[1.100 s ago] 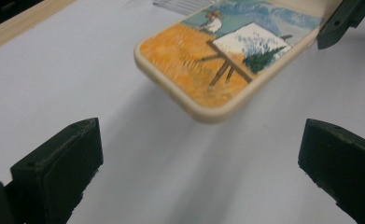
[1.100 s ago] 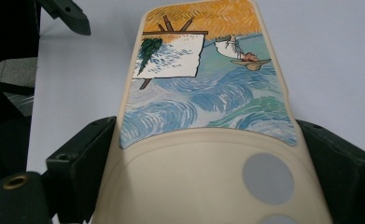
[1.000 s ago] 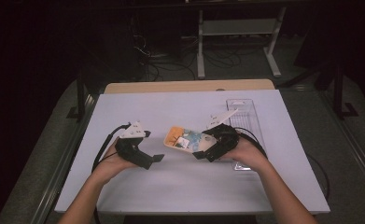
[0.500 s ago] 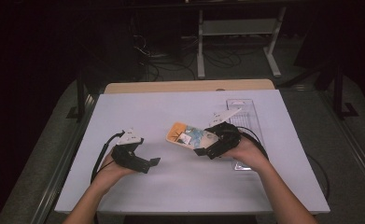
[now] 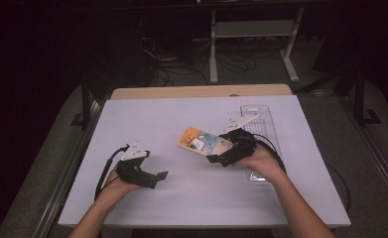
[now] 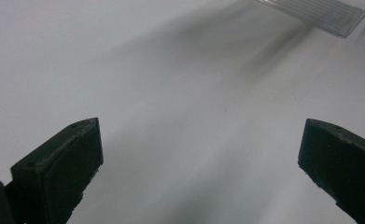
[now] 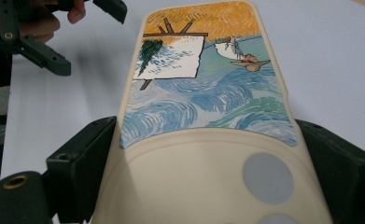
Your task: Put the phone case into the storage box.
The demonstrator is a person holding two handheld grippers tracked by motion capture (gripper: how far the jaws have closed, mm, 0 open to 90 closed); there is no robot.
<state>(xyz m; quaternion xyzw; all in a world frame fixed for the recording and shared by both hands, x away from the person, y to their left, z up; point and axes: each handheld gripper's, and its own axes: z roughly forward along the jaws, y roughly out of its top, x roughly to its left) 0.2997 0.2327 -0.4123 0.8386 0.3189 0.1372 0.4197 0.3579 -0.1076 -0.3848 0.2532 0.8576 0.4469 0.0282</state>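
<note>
A cream phone case printed with a blue and orange painting is held at one end by my right gripper, a little above the white table right of centre. In the right gripper view the case stretches away between the two black jaws of the right gripper, which press on its sides. My left gripper is near the front left, open, with only bare table between its jaws. The left gripper also appears top left in the right gripper view, apart from the case.
A clear plastic tray lies along the table's right side, partly behind the right hand; its corner appears far off in the left gripper view. Dark floor, cables and a metal stand lie beyond the table's far edge.
My left gripper has drawn back from the case toward the front left edge. The right gripper has kept hold of the case and shifted it slightly farther away.
</note>
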